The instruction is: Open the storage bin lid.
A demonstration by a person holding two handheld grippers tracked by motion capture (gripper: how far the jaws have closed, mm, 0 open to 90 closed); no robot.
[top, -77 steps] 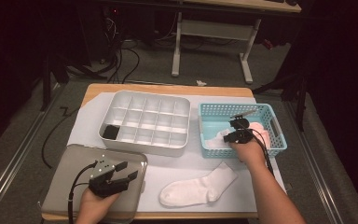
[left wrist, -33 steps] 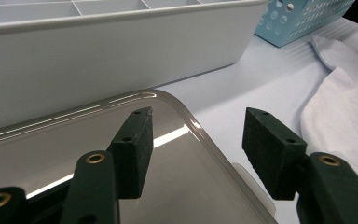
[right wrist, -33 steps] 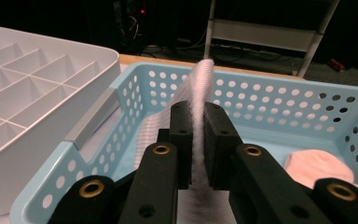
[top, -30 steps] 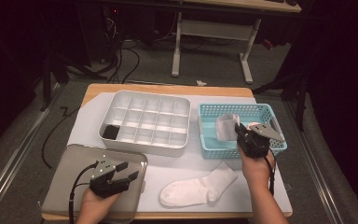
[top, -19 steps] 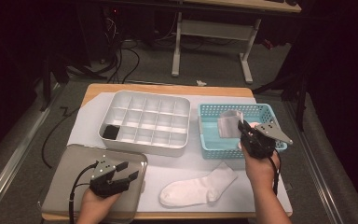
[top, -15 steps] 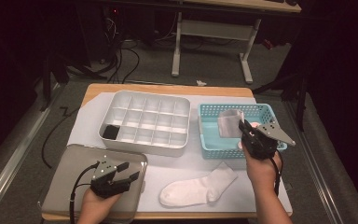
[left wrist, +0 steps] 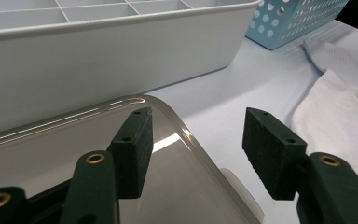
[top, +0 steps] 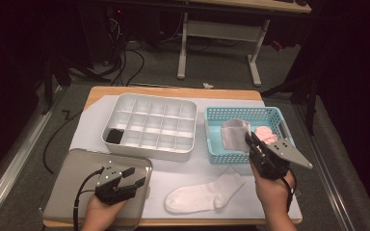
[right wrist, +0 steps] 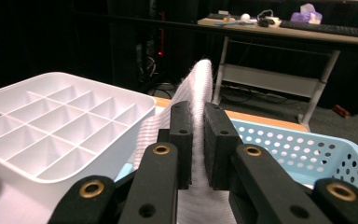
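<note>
- Since the earlier high view, the right gripper [top: 248,140] has come up out of the blue basket [top: 212,139] and drawn back toward the lower right of the frame, bringing a pale grey sock [top: 234,134] up with it.
- Its jaws are pinched nearly together on that grey sock; in the right gripper view the ribbed cloth [right wrist: 196,93] stands up between the two black pads [right wrist: 181,140] and drapes down below them.
- Seen from above, the grey sock hangs over the left half of the blue basket, right of centre in the frame, with something pink [top: 264,134] lying in the basket just beside it.
- Over at the lower left, the left gripper [top: 132,176] has not shifted; it rests over the grey metal tray [top: 72,168], jaws wide apart and holding nothing.
- From the left gripper view the gap between its pads [left wrist: 135,149] is clear, with the tray's rounded corner [left wrist: 186,140] beneath.
- A white divided organiser [top: 149,126] sits at the centre, one dark item [top: 113,136] in its lower-left compartment.
- A white sock [top: 204,192] lies flat on the white sheet [top: 183,168] at lower centre, below the basket and apart from both grippers.
</note>
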